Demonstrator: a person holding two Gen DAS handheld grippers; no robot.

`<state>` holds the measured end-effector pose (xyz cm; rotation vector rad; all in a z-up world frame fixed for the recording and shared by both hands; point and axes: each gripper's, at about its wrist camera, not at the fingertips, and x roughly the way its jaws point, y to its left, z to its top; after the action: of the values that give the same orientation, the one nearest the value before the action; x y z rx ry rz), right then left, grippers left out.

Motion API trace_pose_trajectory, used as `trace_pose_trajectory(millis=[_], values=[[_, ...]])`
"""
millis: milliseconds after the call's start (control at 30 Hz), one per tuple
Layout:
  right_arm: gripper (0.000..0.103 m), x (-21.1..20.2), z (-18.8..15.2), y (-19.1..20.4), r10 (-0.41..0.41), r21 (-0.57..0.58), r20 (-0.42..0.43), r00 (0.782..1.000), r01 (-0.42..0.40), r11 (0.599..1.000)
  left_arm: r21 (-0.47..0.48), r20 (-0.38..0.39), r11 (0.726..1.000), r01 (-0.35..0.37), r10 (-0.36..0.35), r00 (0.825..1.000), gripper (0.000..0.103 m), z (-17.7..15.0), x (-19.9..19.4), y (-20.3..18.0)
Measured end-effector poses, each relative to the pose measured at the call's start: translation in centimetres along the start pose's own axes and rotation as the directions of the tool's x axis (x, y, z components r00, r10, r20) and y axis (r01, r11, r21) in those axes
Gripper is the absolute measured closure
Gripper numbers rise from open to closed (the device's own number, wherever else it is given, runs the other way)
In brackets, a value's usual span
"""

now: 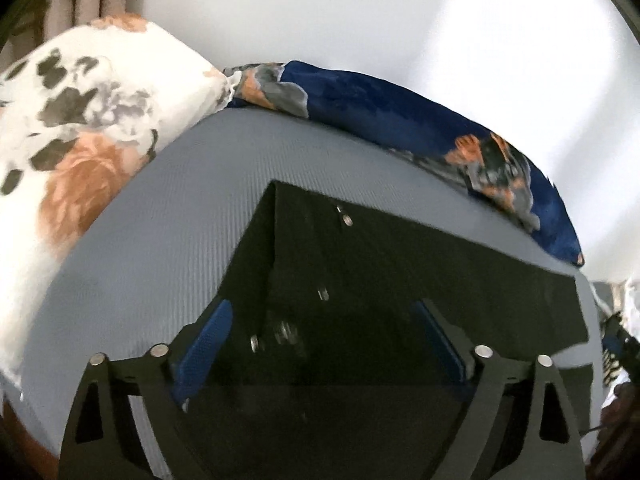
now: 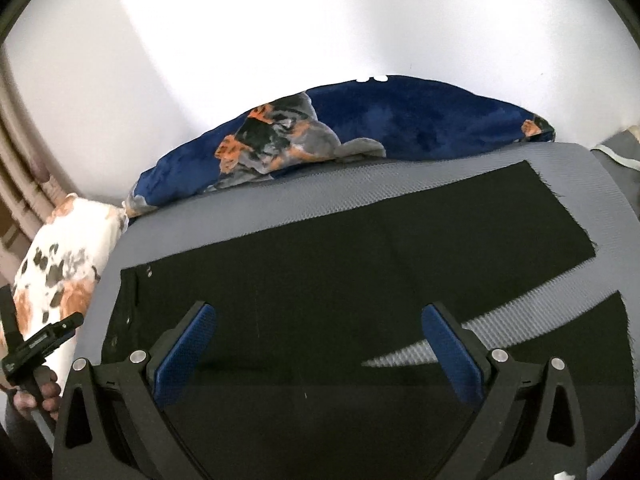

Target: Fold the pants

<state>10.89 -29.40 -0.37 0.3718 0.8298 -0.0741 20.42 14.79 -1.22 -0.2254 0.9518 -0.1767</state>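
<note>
— So, what's lying about, biggest first?

— One grey ribbed mat [image 2: 280,216] covers the surface. On it, one pair of black pants [image 2: 340,264], spread flat, waistband to the left as the right gripper's camera sees it, two legs running off to the right. A wedge of grey mat shows between the legs, so they lie slightly apart toward the hems.

— And round the edges?

— Two cushions. One dark blue flowered cushion [image 2: 420,124] along the far side, against the white wall [image 2: 320,20]. One white flowered cushion [image 1: 72,120] at the waistband end, its corner touching the blue one's.

— The tools?

— Two of them. The right gripper [image 2: 320,344] hangs over the pants near the crotch, its two blue pads standing wide apart with nothing pinched between them. The left gripper [image 1: 320,344] sits over the waistband corner, likewise wide apart, pads clear of the cloth.

— Anything small?

— A few silvery studs [image 1: 347,220] by the waistband; with the blur I count four, perhaps five. And one hand [image 2: 40,394] at the left edge, wrapped round a black handle.
</note>
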Motion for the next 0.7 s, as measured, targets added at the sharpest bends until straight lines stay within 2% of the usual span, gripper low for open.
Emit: trace_pose_trajectory(millis=[67,133,200,400,533,600,700], values=[[0.0,1.0,0.9,0.3,-0.008,-0.002,-0.015,1.0,0.008,1.0,-0.018,-0.026,0.999,0.04,-0.041,0.999,0.016,1.5,1.8,1.1],[0.0,1.8,1.5,0.4,-0.022,-0.007,-0.028,0.999,0.021,1.0,-0.045,-0.061,0.994,0.1,-0.103,0.993,0.022,2.7,3.5,2.0],[0.0,2.7,2.0,0.6,-0.039,-0.016,-0.031,0.999,0.039,0.999,-0.095,-0.106,0.98,0.175,-0.185,0.977,0.026,3.9,5.8,3.1],[0.0,5.3,2.9,0.6,-0.082,-0.005,-0.059,0.995,0.082,0.997,-0.235,-0.215,0.932,0.274,-0.325,0.921,0.042,5.8,11.5,6.1],[0.0,6.9,3.1,0.8,-0.098,-0.006,-0.079,0.992,0.098,0.995,-0.286,-0.237,0.906,0.312,-0.382,0.893,0.046,6.5,13.2,7.3],[0.0,7.5,3.2,1.0,-0.098,-0.01,-0.087,0.991,0.097,0.995,-0.308,-0.242,0.887,0.344,-0.422,0.874,0.046,6.9,14.0,7.8],[0.0,8.3,3.2,1.4,-0.094,-0.021,-0.095,0.991,0.093,0.995,-0.321,-0.231,0.871,0.372,-0.453,0.861,0.046,7.5,14.7,8.1]])
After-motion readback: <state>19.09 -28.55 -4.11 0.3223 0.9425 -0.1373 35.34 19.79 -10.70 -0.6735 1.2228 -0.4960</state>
